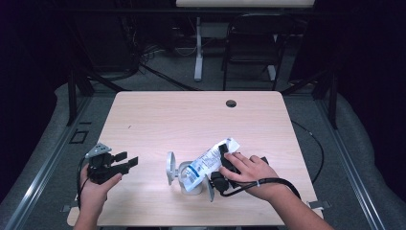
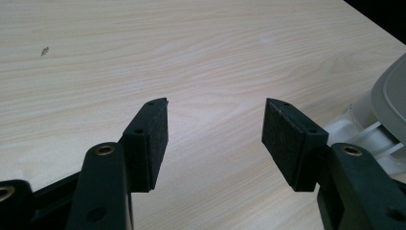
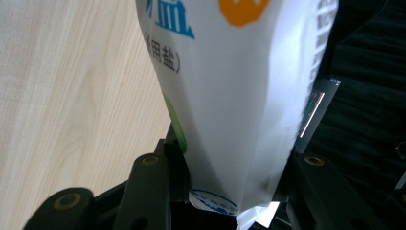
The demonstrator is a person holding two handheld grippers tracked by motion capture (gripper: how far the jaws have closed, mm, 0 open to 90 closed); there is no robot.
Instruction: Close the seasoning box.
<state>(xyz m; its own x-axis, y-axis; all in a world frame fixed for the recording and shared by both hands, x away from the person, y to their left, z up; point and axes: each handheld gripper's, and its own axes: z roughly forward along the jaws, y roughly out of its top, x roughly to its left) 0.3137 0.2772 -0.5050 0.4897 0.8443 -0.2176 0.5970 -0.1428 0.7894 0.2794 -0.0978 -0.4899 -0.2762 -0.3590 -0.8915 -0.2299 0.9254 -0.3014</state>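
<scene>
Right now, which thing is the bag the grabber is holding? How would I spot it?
Find the light wooden table, then the right gripper near its front edge. Between its jaws is the white bag, tilted over a white lidded container. It alone has blue writing and an orange spot.

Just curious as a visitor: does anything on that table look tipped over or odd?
Yes. The white container lies on its side near the table's front edge, and the bag held in the right gripper slants into it.
</scene>
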